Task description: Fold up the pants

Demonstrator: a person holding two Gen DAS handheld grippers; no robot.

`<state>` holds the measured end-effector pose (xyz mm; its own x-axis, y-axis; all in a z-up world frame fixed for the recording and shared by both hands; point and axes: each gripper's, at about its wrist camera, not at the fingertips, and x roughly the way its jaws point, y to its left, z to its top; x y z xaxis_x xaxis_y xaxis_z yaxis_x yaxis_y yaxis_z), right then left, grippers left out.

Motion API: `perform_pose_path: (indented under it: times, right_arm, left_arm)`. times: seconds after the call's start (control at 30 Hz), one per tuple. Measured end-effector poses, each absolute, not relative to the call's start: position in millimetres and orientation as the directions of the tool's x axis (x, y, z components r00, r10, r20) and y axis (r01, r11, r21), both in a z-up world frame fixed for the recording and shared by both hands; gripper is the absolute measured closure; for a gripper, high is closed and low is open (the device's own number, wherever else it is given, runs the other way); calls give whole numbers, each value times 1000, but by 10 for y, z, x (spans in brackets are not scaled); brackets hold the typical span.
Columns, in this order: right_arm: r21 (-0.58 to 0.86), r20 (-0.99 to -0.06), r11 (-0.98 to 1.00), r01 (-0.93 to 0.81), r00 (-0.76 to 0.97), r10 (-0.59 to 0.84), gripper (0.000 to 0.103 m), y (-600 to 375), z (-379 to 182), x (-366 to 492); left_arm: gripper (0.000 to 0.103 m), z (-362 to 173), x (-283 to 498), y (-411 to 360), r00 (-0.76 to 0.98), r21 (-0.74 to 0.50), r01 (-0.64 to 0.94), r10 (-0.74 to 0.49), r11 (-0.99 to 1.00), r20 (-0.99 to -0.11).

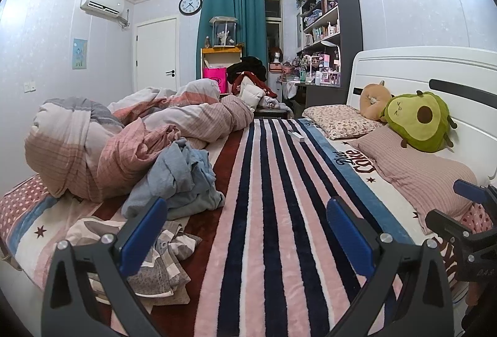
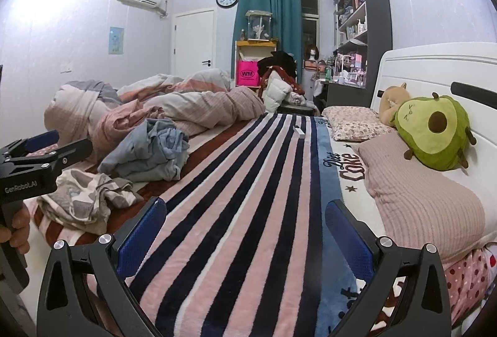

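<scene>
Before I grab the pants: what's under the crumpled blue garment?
The blue garment lies on the striped blanket, leaning against the pink duvet. Anything beneath its folds is hidden. Both tongs hang open, empty.

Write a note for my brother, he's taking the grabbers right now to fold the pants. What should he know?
Left gripper: open, holding nothing, above the striped blanket.
Right gripper: open, holding nothing, also over the blanket.
Clothes: a crumpled blue garment and a crumpled grey-and-white patterned one lie on the left side of the bed, next to the bunched-up duvet. I can't tell which of them is the pants.
Done: nothing folded.
Left: pick the pants, spread them flat on the bare striped part, then fold.
</scene>
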<state>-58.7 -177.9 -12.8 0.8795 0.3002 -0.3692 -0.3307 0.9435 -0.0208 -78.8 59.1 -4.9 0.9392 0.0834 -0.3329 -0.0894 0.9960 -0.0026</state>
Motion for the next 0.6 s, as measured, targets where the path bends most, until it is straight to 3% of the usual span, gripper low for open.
perform_pose_path:
  times: [0.6]
  right_arm:
    - [-12,-377,945,-327,877,298,1,-1785,-149,-656]
  left_arm:
    - [2,-47,-843,620,941,-7,-88,81,996,-330]
